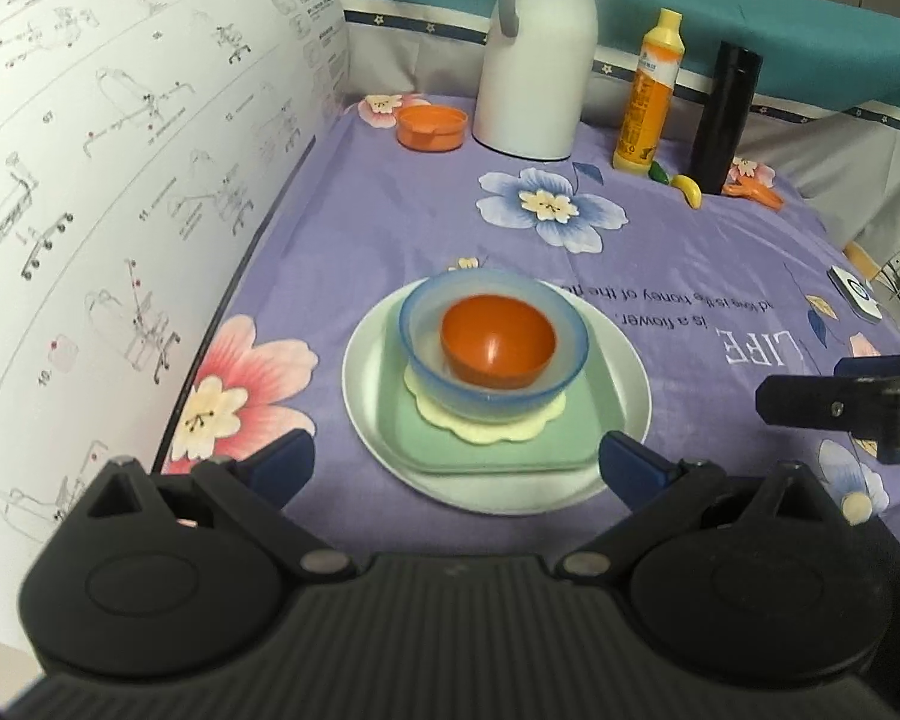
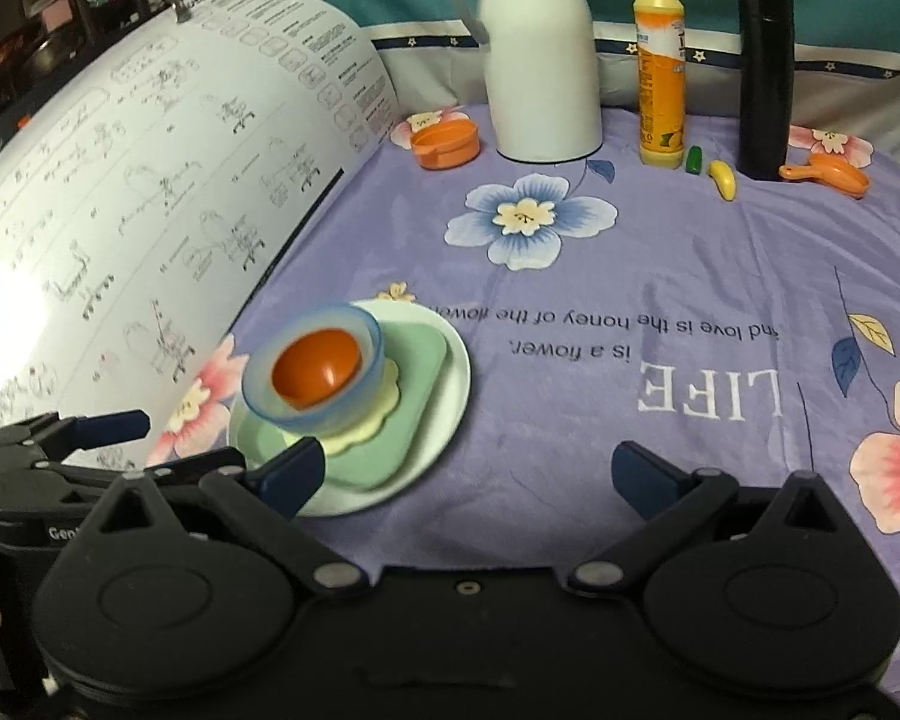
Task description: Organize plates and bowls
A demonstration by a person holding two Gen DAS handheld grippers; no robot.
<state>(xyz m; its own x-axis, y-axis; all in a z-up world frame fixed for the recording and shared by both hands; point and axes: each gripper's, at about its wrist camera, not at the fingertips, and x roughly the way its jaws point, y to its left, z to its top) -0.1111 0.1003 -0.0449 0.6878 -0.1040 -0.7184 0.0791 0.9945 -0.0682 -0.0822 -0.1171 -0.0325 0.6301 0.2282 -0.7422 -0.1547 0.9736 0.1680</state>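
Note:
A stack stands on the purple cloth: a white round plate (image 1: 621,387), a green square plate (image 1: 504,453), a cream flower-shaped plate (image 1: 492,429), a translucent blue bowl (image 1: 426,324) and an orange bowl (image 1: 498,339) inside it. The stack also shows in the right wrist view, with the orange bowl (image 2: 315,369) on top. My left gripper (image 1: 456,465) is open and empty just in front of the stack. My right gripper (image 2: 468,471) is open and empty, to the right of the stack; it shows at the right edge of the left wrist view (image 1: 840,402).
At the back stand a white jug (image 2: 540,60), a yellow bottle (image 2: 663,69), a black flask (image 2: 765,84), a small orange dish (image 2: 447,144), an orange toy pan (image 2: 831,174) and toy fruit (image 2: 723,180). A large printed sheet (image 1: 120,210) rises on the left.

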